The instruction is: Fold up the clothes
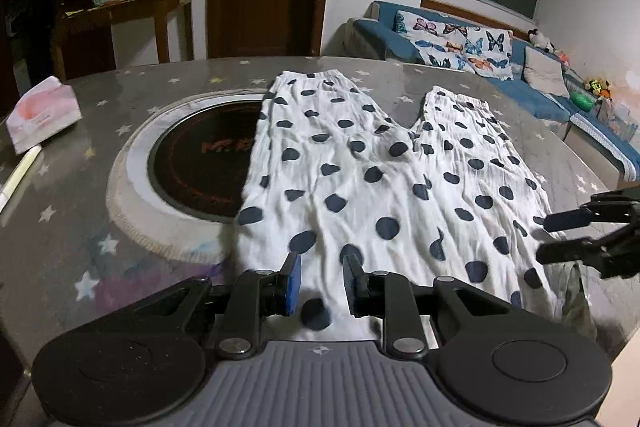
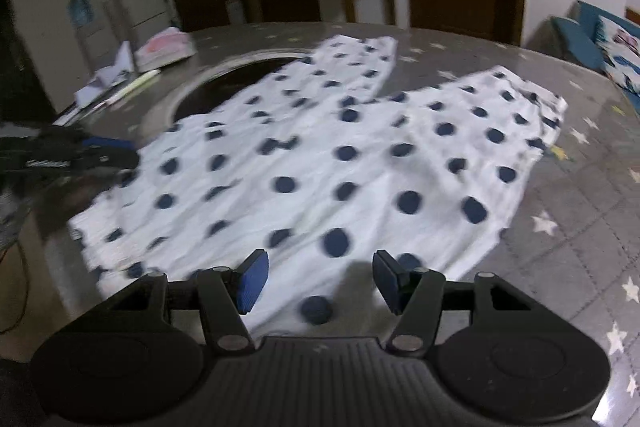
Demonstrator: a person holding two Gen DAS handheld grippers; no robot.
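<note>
Polka-dot pants (image 1: 376,187) lie flat on the grey star-print table (image 1: 72,227), long axis running away from the cameras: waist at the near edge, two legs pointing to the far side, the left leg partly over the round black cooktop (image 1: 204,163). Left gripper (image 1: 320,283) hovers over the near waist edge, jaws apart, gripping nothing. Right gripper (image 2: 316,281) is likewise spread and empty above the near hem; tissue box (image 1: 42,113) sits far left.

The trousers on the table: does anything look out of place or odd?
Yes. The trousers lie wrinkled, and one leg covers part of the round black hob set in the table, an odd place for cloth.
</note>
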